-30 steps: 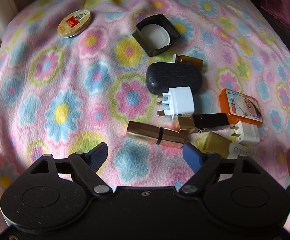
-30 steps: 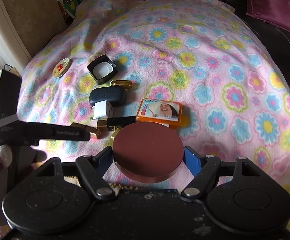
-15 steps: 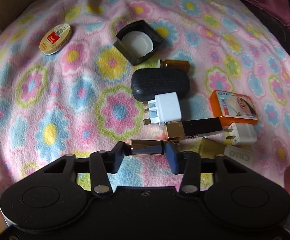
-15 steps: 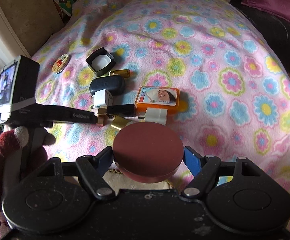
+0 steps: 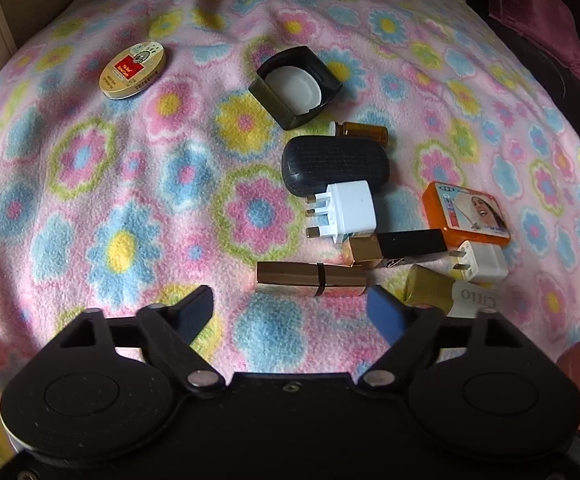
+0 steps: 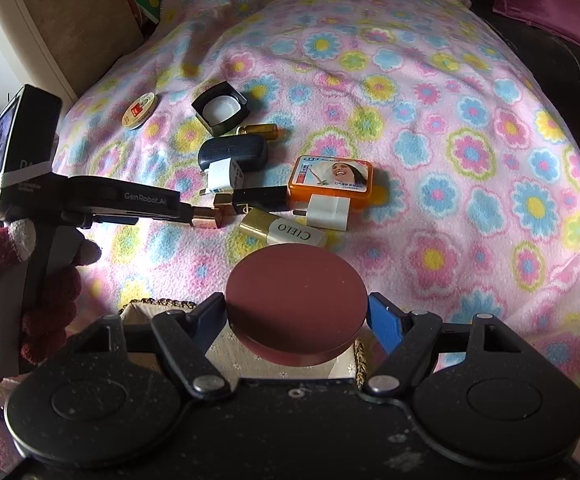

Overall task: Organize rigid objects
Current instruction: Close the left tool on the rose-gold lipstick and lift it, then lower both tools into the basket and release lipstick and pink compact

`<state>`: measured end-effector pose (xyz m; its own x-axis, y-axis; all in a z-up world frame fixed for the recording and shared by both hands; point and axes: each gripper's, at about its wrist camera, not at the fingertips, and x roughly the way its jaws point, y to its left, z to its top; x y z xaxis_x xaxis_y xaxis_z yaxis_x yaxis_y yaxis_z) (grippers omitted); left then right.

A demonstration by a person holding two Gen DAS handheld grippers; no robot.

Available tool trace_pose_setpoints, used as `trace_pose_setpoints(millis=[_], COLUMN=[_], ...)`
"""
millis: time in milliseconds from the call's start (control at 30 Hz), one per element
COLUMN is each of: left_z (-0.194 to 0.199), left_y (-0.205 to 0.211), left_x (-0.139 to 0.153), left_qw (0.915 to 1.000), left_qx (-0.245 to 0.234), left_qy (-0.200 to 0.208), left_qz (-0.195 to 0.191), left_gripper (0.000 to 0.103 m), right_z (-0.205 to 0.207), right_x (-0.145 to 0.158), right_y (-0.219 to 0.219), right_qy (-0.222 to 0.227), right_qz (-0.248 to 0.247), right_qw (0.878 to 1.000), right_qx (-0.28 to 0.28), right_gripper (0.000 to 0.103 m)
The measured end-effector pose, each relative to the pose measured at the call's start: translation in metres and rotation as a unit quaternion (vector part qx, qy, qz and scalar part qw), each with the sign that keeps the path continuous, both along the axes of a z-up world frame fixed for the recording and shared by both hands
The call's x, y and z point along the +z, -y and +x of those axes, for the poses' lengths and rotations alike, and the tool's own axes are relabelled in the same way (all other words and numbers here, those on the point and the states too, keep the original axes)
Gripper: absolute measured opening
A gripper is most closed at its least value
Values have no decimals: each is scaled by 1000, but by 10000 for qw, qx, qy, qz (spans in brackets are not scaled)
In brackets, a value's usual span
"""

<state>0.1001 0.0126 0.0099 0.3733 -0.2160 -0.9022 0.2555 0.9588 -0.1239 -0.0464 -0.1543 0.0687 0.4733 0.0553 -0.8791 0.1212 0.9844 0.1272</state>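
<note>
Soft daylight from the left; mottled shadows dapple the floral blanket (image 5: 138, 184). Fisheye curvature bends both views' edges, corners darken, and the far blanket blurs.

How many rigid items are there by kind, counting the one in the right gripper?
Plugs: 2, white three-pin plug, white two-pin plug
Tubes: 2, gold tube, black-and-gold tube
Bottles: 2, amber glass bottle, gold-capped white bottle
Containers: 3, gold oval tin, dark oval case, orange rectangular box
Caps: 1, black square cap
Discs: 1, maroon round disc in right gripper
Total: 11
</note>
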Motion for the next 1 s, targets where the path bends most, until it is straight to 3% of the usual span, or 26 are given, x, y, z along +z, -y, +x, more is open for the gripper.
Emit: trace_pose_setpoints(millis=[200, 400, 567, 600, 633, 800, 1000], left_z=[-1, 13, 18, 18, 18, 9, -26], left_y=[14, 17, 26, 28, 29, 26, 10], left_x=[-7, -20, -29, -30, -31, -24, 2], left_qw=[9999, 9993, 9988, 9987, 9987, 9987, 9988], left_qx=[-34, 306, 155, 112, 53, -36, 110], left_qy=[40, -130, -114, -102, -61, 55, -176], left_qz=[138, 173, 443, 478, 495, 499, 441], left_gripper=[82, 82, 82, 80, 70, 67, 67], right_z=[-2, 4, 11, 12, 12, 9, -10], right_x=[-14, -25, -31, -32, -32, -31, -24], right_y=[3, 10, 12, 11, 10, 3, -8], right_qy=[-210, -362, -448, -459, -464, -439, -338], right_qz=[113, 214, 256, 256, 252, 246, 221], right_qw=[9997, 9991, 9986, 9986, 9986, 9987, 9989], right_qx=[-21, -103, -102, -86, -76, 27, 226], right_gripper=[76, 76, 76, 76, 76, 76, 76])
